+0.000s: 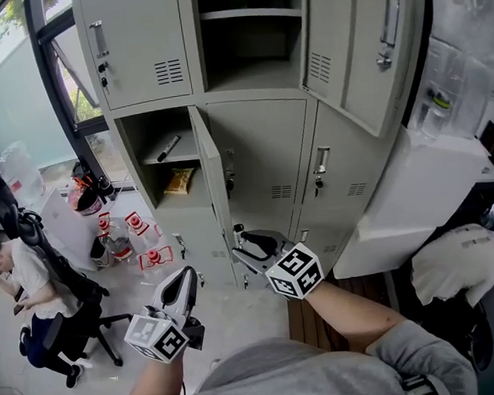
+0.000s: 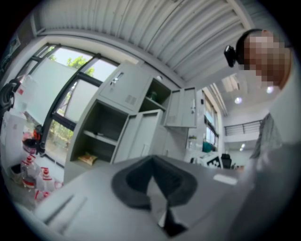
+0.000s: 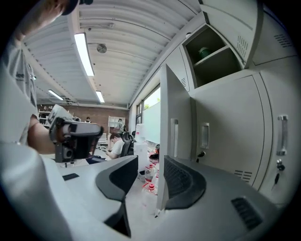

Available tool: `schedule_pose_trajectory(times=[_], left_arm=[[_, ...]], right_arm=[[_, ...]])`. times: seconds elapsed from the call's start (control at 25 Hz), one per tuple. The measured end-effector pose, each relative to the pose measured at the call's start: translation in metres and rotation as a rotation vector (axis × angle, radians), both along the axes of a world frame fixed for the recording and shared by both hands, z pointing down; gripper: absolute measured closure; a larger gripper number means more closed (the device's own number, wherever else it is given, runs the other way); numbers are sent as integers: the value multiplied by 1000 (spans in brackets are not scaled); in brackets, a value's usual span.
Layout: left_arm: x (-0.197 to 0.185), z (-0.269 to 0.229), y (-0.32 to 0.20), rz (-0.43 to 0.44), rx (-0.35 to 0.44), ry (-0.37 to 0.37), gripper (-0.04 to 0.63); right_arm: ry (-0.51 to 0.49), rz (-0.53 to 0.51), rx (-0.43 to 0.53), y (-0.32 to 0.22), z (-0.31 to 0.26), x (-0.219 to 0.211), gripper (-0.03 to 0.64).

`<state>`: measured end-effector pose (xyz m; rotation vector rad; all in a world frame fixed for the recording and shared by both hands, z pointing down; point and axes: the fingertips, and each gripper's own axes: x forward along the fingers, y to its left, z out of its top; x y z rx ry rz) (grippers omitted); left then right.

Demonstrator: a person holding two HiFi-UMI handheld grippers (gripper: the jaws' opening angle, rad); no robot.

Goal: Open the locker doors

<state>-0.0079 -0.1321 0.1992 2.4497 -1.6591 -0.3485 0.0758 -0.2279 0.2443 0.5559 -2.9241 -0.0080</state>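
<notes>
One open locker door (image 1: 212, 165) near right gripper (image 1: 237, 239) (its two jaws apart).

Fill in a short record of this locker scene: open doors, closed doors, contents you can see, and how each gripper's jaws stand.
Open doors: top middle door, swung right; middle-row left door, swung out edge-on.
Closed doors: top left door; middle-row centre door; middle-row right door.
Contents: yellowish packet and dark stick-like item in the open left compartment.
Left gripper: jaws together, nothing between them.
Right gripper: jaws apart, pressing on nothing, open door's edge showing in the gap.
</notes>
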Motion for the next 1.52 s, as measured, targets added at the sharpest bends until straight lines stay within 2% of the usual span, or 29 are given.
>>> schedule_pose_trajectory(times=[0.2, 0.4, 0.52, 0.72, 0.88, 1.0, 1.28, 1.52], left_arm=[[27, 21, -4, 68, -4, 5, 591], [64, 39, -5, 177, -17, -2, 594], [78, 42, -5, 213, -18, 21, 592], [93, 42, -2, 220, -13, 33, 591], [91, 38, 2, 192, -10, 32, 591], [77, 43, 9, 138, -28, 22, 591], [33, 80, 40, -25, -137, 31, 591], [21, 109, 67, -75, -226, -14, 591]], right_arm=[[-82, -41, -52, 46, 21, 54, 486], [-96, 44, -91, 52, 37, 109, 497], [-102, 80, -99, 53, 40, 128, 499], [-105, 91, -102, 59, 42, 144, 500], [-109, 81, -116, 63, 45, 146, 502], [-104, 58, -147, 68, 58, 141, 505], [-81, -37, -247, 85, 105, 110, 506], [-65, -112, -323, 103, 148, 79, 506]])
